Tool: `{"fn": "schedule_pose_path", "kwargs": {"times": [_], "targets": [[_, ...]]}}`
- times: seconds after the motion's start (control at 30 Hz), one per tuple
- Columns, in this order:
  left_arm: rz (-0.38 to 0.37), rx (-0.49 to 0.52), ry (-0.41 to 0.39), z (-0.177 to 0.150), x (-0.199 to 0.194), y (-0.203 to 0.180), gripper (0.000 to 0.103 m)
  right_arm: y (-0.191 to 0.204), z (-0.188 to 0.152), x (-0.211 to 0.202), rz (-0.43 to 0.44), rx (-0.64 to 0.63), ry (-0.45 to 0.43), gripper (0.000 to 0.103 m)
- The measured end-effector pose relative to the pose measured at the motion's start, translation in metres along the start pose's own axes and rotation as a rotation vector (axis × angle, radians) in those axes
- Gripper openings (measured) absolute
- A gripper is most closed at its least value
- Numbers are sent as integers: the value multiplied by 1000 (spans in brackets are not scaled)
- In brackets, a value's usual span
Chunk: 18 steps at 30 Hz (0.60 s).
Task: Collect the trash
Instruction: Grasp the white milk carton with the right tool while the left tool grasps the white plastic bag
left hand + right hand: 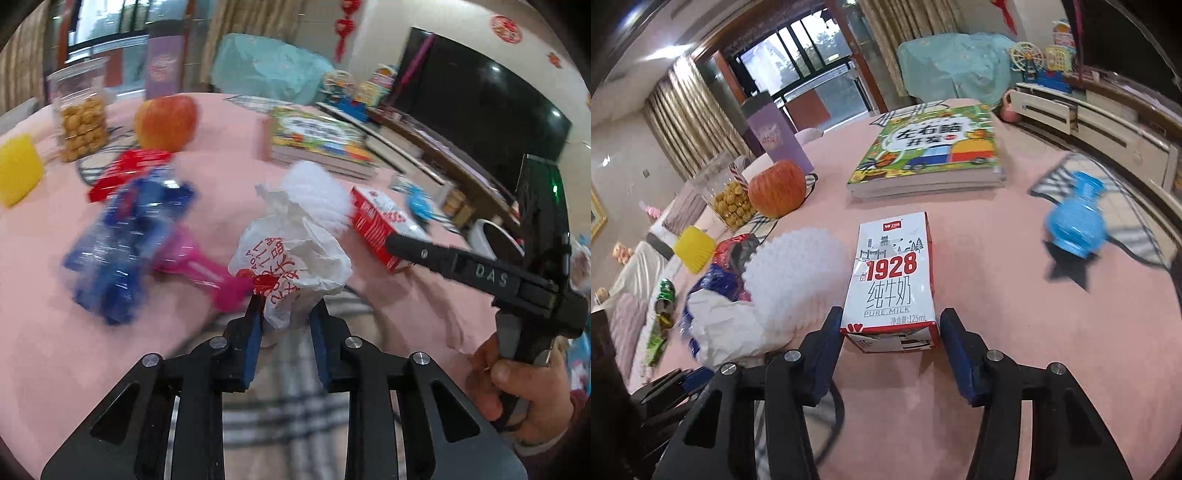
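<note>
While both grippers sit low over the pink cloth-covered table (1015,332), noted as follows:

Left gripper (286,326): closed in on the bottom fold of the crumpled white plastic bag with red print (291,266); blue pads (253,332) appear to pinch the film.

Bag, position: on the cloth at the table's near edge, touching the pink plastic handle (207,271) and just beside the white foam fruit net (317,192).

Bag, handling: judged very light, limp and slick; likely to slide out of a shallow pinch, so best taken across a bunched fold, not a single layer.

Right gripper (890,332): jaws apart, straddling the near end of the small white-and-red milk carton (892,280); left pad at or close to the carton wall, right pad with a visible gap; not yet clamped.

Carton, position: lying flat on the cloth, front face up, between foam net and blue plastic vase-shaped toy (1076,221).

Carton, handling: judged light, probably empty; card walls stiff at edges but crushable mid-panel; best gripped across the narrow sides near the folded end.

Risk: coated card somewhat slippery; moderate squeeze advised.
</note>
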<state>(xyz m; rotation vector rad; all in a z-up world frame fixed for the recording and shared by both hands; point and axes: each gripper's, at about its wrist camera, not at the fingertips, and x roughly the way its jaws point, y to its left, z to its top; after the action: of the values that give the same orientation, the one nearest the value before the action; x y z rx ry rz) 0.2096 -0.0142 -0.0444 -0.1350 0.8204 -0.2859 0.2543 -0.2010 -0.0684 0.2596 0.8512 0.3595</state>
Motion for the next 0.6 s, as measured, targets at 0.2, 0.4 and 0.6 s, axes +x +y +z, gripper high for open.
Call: {"fn": "schedule_pose_path", "kwargs": {"times": [0.2, 0.4, 0.6], "targets": [[-120, 67, 54, -15, -5, -38, 23, -32, -34, -56, 7, 50, -7, 54], [-56, 100, 57, -22, -5, -50, 36, -55, -52, -80, -31, 112, 25, 60], [9, 127, 11, -12, -5, -50, 50, -43, -36, -70, -49, 64, -17, 73]]}}
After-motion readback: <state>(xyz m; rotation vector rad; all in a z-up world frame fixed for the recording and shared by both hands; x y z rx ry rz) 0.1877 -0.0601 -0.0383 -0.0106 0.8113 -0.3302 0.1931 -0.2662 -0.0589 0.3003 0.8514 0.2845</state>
